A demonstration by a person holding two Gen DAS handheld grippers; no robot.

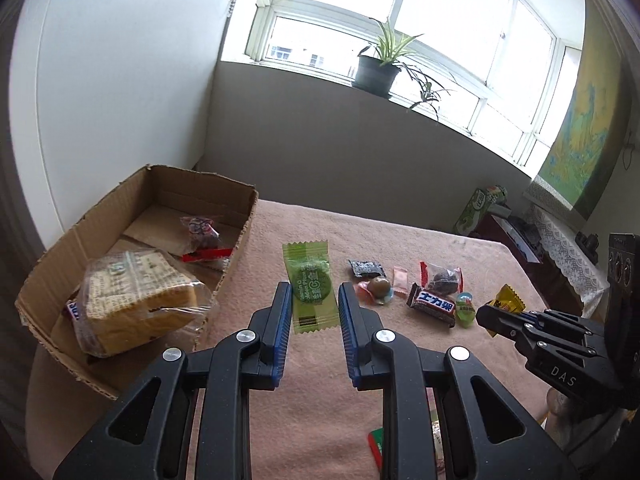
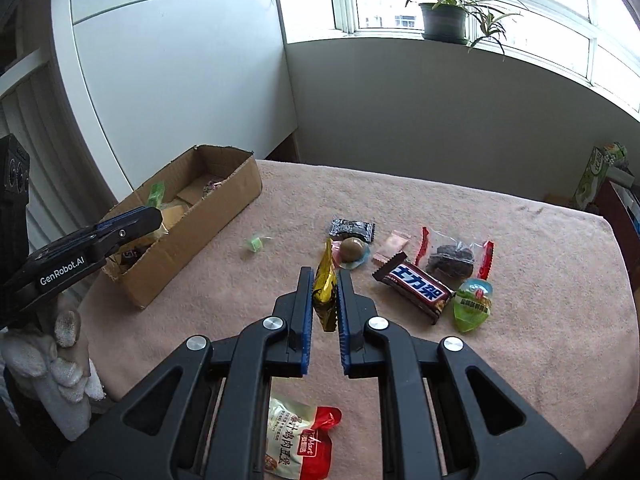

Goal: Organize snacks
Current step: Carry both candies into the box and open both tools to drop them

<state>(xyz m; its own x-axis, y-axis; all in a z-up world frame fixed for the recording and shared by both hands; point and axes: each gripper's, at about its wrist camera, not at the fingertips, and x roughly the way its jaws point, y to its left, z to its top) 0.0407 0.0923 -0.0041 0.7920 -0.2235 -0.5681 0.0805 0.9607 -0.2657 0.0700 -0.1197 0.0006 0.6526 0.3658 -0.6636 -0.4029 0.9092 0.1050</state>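
Observation:
My left gripper is shut on a flat green plum-candy packet and holds it beside the cardboard box. In the right wrist view the left gripper sits over the box with the green packet sticking up. My right gripper is shut on a gold-foil candy, above the pink cloth. The box holds a bagged cake slice and a small clear bag. Loose snacks lie on the cloth: a Snickers bar, a green jelly cup, a brown ball candy.
A pink cloth covers the table. A red-and-white snack pouch lies at the near edge under my right gripper. A small green candy lies beside the box. A dark packet, a pink packet and a red-ended bag lie further back.

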